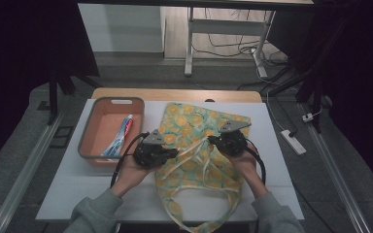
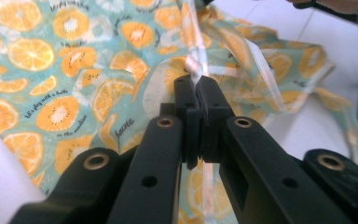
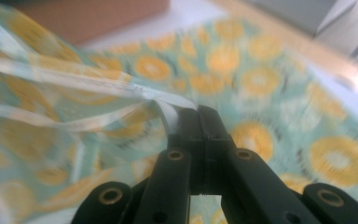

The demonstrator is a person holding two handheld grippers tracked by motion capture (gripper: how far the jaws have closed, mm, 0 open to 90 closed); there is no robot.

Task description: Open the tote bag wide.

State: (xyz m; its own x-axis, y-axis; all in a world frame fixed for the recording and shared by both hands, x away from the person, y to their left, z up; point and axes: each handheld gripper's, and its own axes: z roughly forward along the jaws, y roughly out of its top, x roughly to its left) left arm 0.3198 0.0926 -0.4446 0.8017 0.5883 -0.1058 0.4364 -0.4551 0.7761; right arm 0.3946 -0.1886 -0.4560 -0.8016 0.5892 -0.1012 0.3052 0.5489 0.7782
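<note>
- I see my left tool point(image 1: 174, 152) over the left edge of the orange-print bag point(image 1: 194, 127), which lies flat on the white surface point(image 1: 68, 184) in front of me.
- In the left gripper view its jaws are pressed together on a pale handle strap point(image 2: 196, 70) of the bag, pinched right at the tips.
- My right tool point(image 1: 212, 140) sits across from it over the bag's middle, the two well apart.
- In the right gripper view its jaws are likewise clamped on a strap point(image 3: 168, 109), which runs off to the left above the printed cloth.
- Left of the bag stands an orange tray point(image 1: 90, 128) with a toothpaste tube point(image 1: 121, 137) lying in it.
</note>
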